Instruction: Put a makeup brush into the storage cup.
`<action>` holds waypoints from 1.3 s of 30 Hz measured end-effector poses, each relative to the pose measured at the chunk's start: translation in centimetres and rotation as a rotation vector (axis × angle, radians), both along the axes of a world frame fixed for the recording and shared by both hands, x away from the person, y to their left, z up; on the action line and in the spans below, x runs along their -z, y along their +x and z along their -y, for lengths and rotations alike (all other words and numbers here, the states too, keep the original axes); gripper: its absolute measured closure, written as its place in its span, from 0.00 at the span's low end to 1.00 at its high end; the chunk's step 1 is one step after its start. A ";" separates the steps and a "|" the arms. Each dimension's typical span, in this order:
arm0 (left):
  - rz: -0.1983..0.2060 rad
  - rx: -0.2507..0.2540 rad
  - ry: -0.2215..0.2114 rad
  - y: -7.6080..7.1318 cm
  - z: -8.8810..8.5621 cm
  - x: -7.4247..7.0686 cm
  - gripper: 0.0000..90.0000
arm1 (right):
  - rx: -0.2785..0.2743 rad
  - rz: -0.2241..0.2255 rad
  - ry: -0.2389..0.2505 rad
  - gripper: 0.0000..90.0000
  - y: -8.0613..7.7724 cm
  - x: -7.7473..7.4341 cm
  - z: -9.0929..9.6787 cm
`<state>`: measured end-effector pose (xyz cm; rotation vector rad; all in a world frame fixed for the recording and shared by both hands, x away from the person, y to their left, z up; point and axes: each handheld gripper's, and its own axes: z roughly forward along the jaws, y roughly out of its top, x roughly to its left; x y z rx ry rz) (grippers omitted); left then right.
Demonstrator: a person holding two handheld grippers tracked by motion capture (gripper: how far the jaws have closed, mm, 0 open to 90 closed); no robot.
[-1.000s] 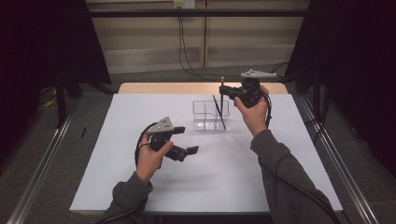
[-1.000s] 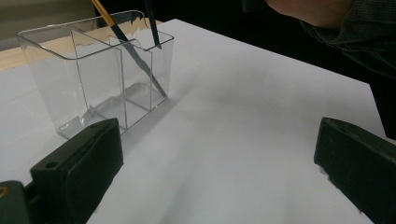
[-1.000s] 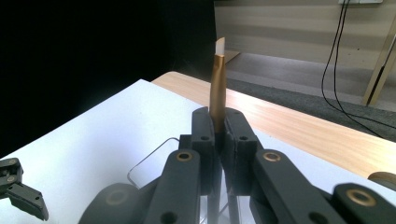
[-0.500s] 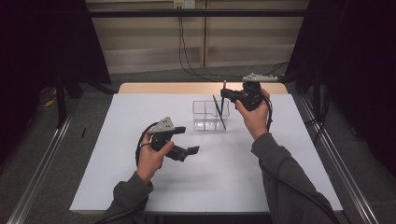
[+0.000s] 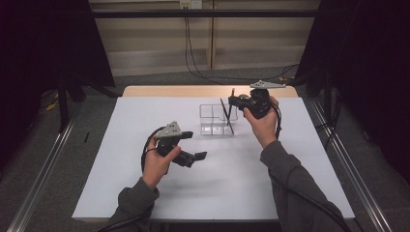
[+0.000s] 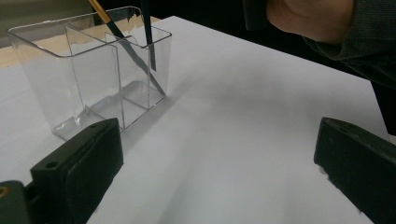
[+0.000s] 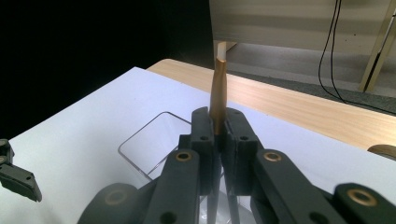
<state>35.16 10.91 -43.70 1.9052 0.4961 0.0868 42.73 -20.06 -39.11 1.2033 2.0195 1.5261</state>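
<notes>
A clear plastic organiser box (image 5: 212, 121) with compartments stands on the white table sheet. My right gripper (image 7: 218, 135) hovers over it, shut on a slim brush (image 7: 218, 88) with a gold upper handle. The brush's dark lower part (image 6: 148, 37) hangs straight down into an end compartment, its tip off the floor. A second thin brush (image 5: 226, 116) leans slanted inside the box (image 6: 88, 70). My left gripper (image 5: 196, 157) is held low over the sheet in front of the box, open, with nothing between its jaws (image 6: 219, 168).
The white sheet (image 5: 232, 183) covers most of the wooden table; a bare wood strip (image 5: 169, 91) shows at the far edge. Dark curtains stand at both sides. Metal rails run along the floor beside the table.
My right gripper has sunk slightly with the brush, lowering it further into the box. The left gripper has stayed still.
</notes>
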 end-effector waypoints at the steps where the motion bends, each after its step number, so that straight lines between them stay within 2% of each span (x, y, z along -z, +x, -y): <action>1: -0.002 -0.001 -0.002 0.0 0.0 0.0 0.01 | 0.001 -0.001 0.000 0.93 0.0 0.1 0.0; 3: -0.003 0.002 -0.012 0.0 0.1 0.0 0.01 | -0.003 -0.002 -0.002 0.93 0.0 0.1 0.0; 8: 0.002 0.007 -0.006 0.0 0.2 -0.1 0.01 | -0.003 -0.008 -0.015 0.94 -0.2 0.5 -0.2; 19: -0.001 -0.010 -0.008 -0.3 -0.2 -0.1 0.01 | -0.002 -0.019 -0.019 0.93 0.0 0.8 -0.5; 24: 0.003 -0.013 0.009 -0.4 -0.3 0.0 0.01 | -0.005 -0.020 -0.035 0.93 -0.1 0.9 -0.7; 39: 0.009 -0.008 -0.001 -0.4 -0.2 -0.4 0.01 | 0.003 -0.027 -0.044 0.93 -0.3 1.2 -0.7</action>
